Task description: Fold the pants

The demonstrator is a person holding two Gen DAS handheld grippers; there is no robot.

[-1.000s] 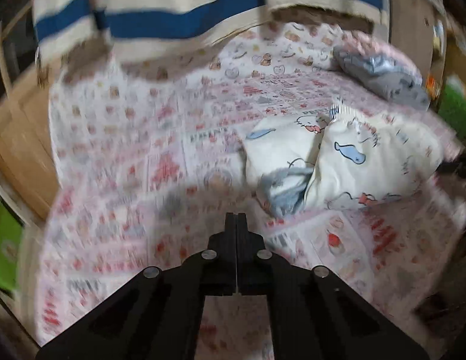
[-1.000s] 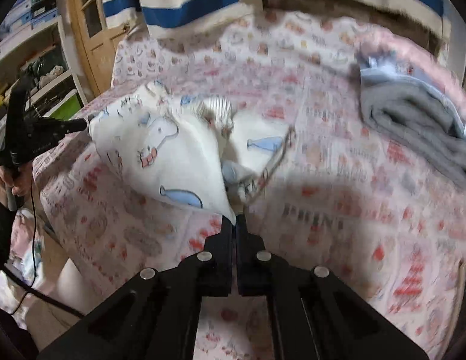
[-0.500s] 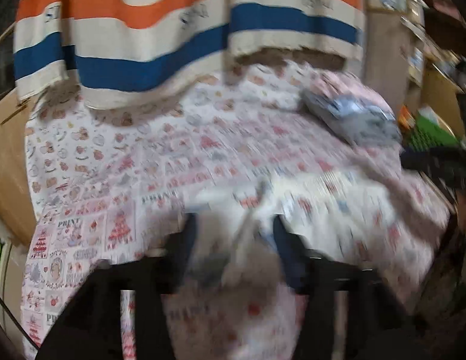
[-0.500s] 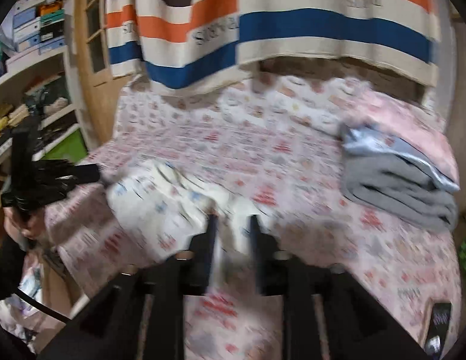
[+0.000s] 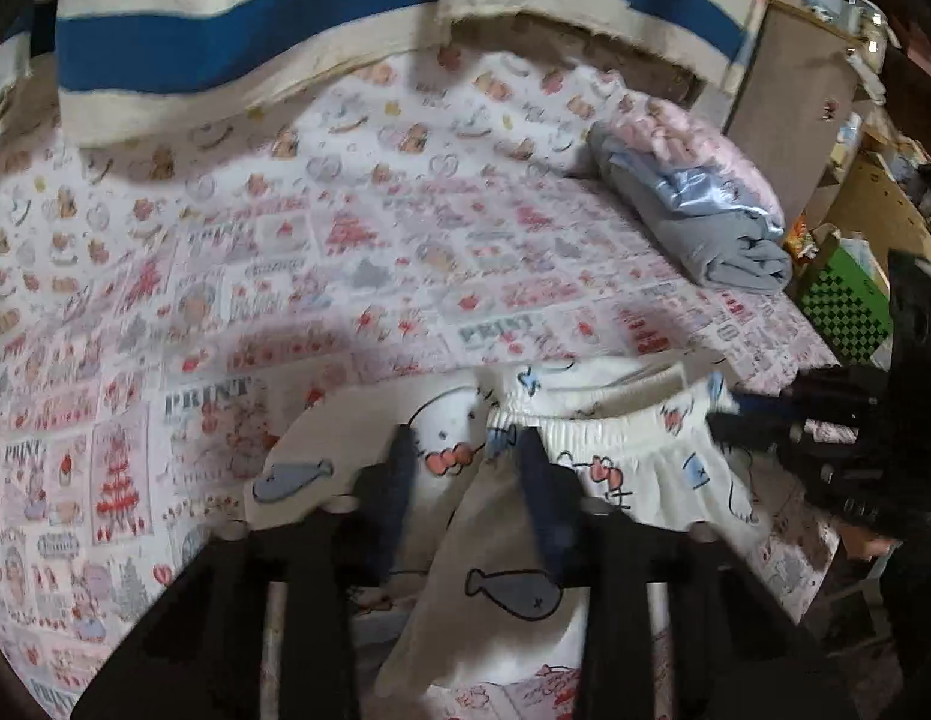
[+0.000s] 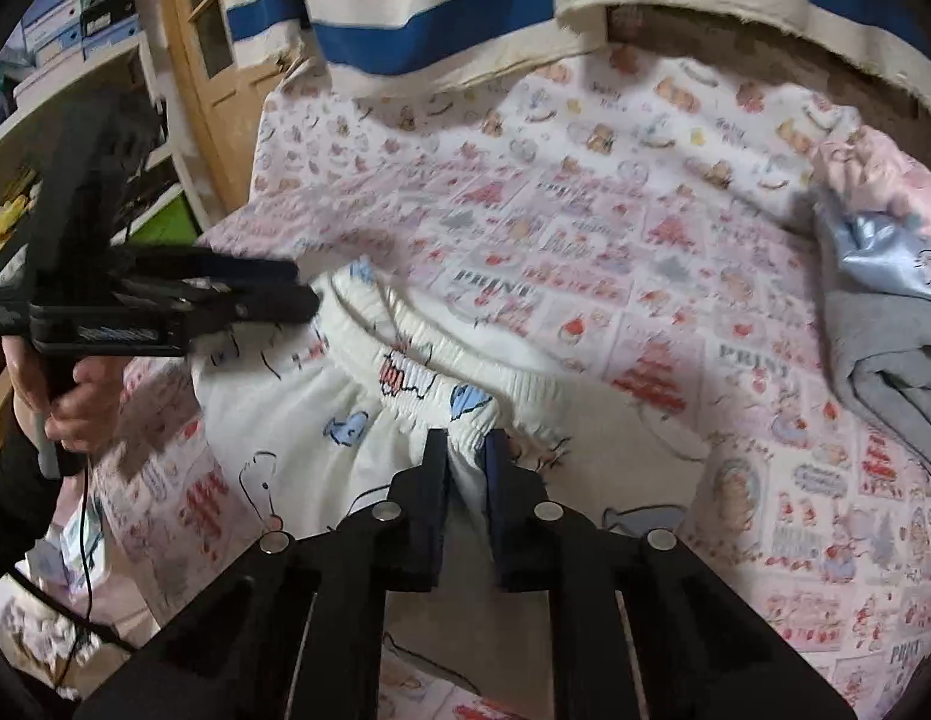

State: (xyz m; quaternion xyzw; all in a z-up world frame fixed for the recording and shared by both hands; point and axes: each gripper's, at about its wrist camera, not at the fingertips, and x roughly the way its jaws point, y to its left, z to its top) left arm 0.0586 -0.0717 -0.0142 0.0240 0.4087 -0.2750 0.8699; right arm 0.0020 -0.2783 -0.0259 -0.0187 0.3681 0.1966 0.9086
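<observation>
White pants (image 5: 615,438) with cartoon fish and animal prints lie on the patterned bed sheet (image 5: 345,240), elastic waistband facing away. My left gripper (image 5: 465,456) straddles a fold of cloth at one end of the waistband. Its jaws are closing, with a gap still showing beside the cloth. In the right wrist view the left gripper (image 6: 303,300) reaches in from the left. My right gripper (image 6: 465,456) is closing too, and its pads pinch the bunched waistband of the pants (image 6: 321,456). In the left wrist view the right gripper (image 5: 723,414) comes in from the right.
Folded grey clothes (image 5: 705,228) rest on a pink pillow at the bed's far right corner. A striped cloth (image 5: 225,42) hangs along the far side. A green crate (image 5: 843,312) stands beyond the right edge. A wooden door (image 6: 207,60) and shelves (image 6: 57,30) stand on the left.
A second ago both grippers were shut and back from the crumpled pants. Both opened and moved forward. They now sit at the waistband, which is spread out between them.
</observation>
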